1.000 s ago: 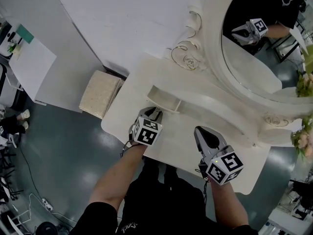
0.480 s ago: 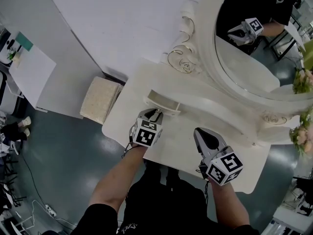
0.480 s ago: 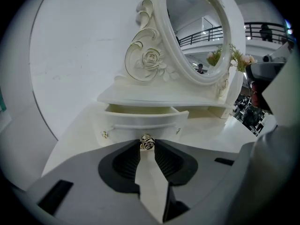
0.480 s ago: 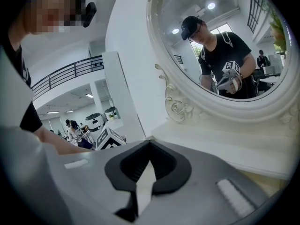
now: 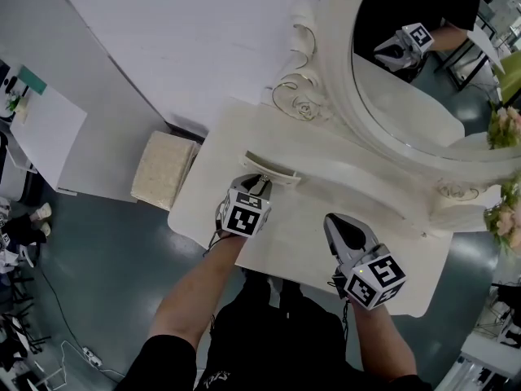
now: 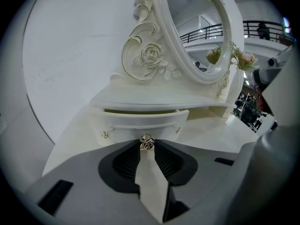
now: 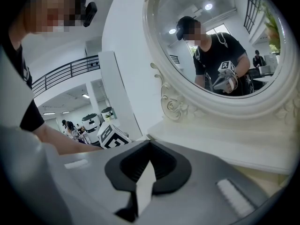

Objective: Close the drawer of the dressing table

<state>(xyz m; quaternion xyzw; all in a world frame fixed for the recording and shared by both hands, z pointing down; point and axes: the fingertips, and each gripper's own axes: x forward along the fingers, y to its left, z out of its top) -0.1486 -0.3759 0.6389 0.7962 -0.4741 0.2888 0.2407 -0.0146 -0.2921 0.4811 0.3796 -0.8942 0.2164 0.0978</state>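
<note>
Now the left tool (image 5: pixel 260 184) pinches the small gold knob (image 6: pixel 147 143) on the front of the drawer (image 6: pixel 140 124). That knob is the best place to hold. The drawer is white, curved and little. It sticks out a bit on the surface (image 5: pixel 309 239), under the mirror (image 6: pixel 199 32). It looks light and should slide easily, so push gently. The right tool (image 7: pixel 149 149) is pressed together, holding nothing.

Glossy grey floor (image 5: pixel 106 251) w/ light glare, white wall (image 5: pixel 179 39) behind, cream stool (image 5: pixel 165 168) by it.

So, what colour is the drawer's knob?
Pale metallic gold; the knob shows best in the left gripper view.
</note>
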